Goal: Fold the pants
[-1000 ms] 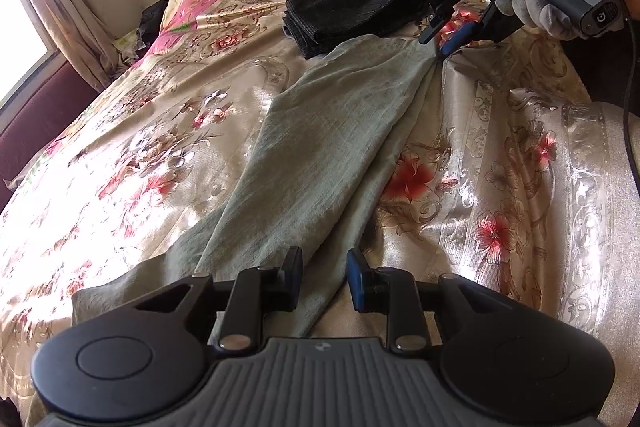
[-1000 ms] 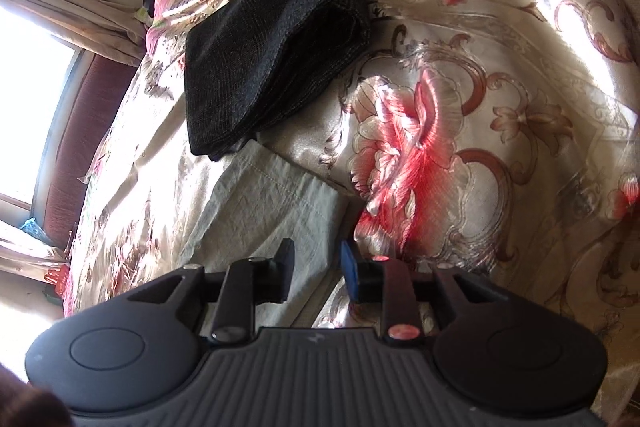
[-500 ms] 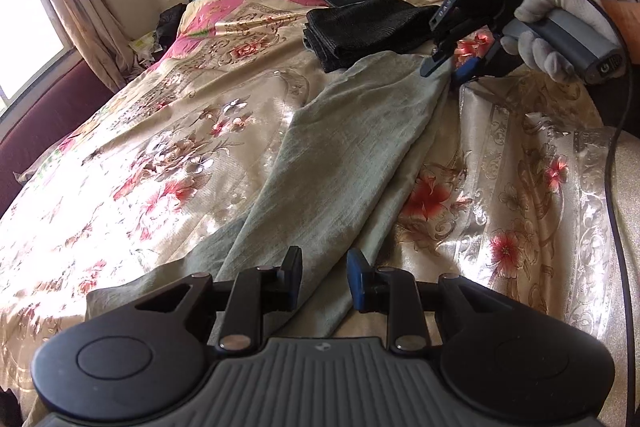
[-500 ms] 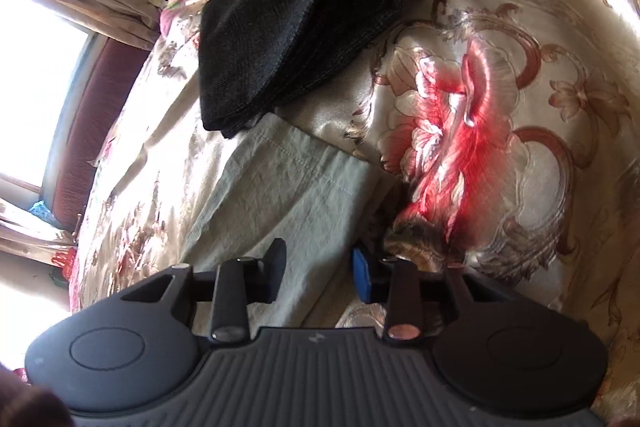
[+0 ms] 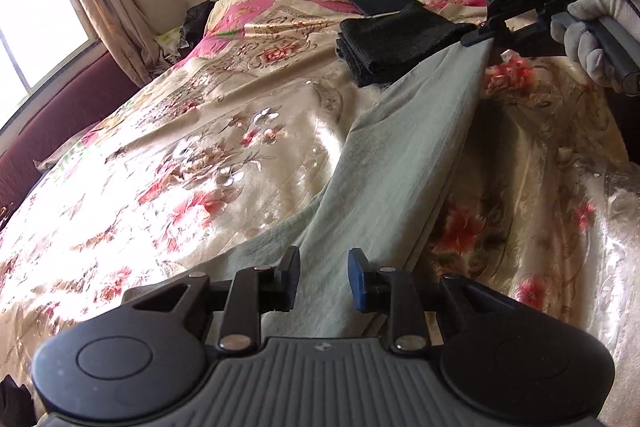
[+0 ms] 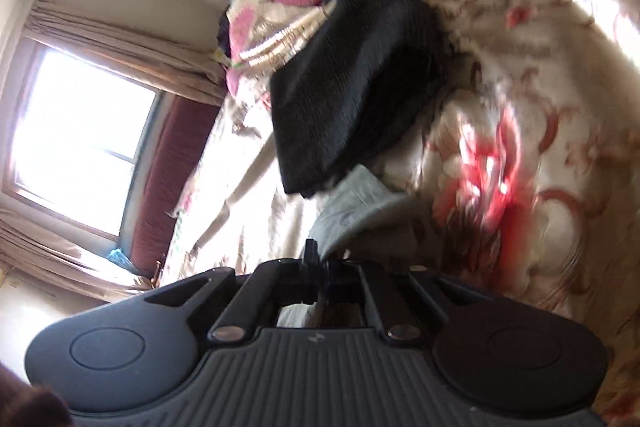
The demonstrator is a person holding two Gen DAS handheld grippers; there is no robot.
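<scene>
Now that the right gripper (image 6: 318, 281) has been closed on the far end of the grey-green pants (image 5: 400, 155), at upper right of the left view, this end is lifted from the floral bedspread (image 5: 208, 163). The left gripper (image 5: 323, 279) is kept wide above the near end, so the fold can probably be started.

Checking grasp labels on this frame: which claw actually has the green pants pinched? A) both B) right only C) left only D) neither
B: the right claw is closed on the far end of the green pants and lifts it off the bedspread, while the left claw sits open with the cloth lying loose between its fingers.
</scene>
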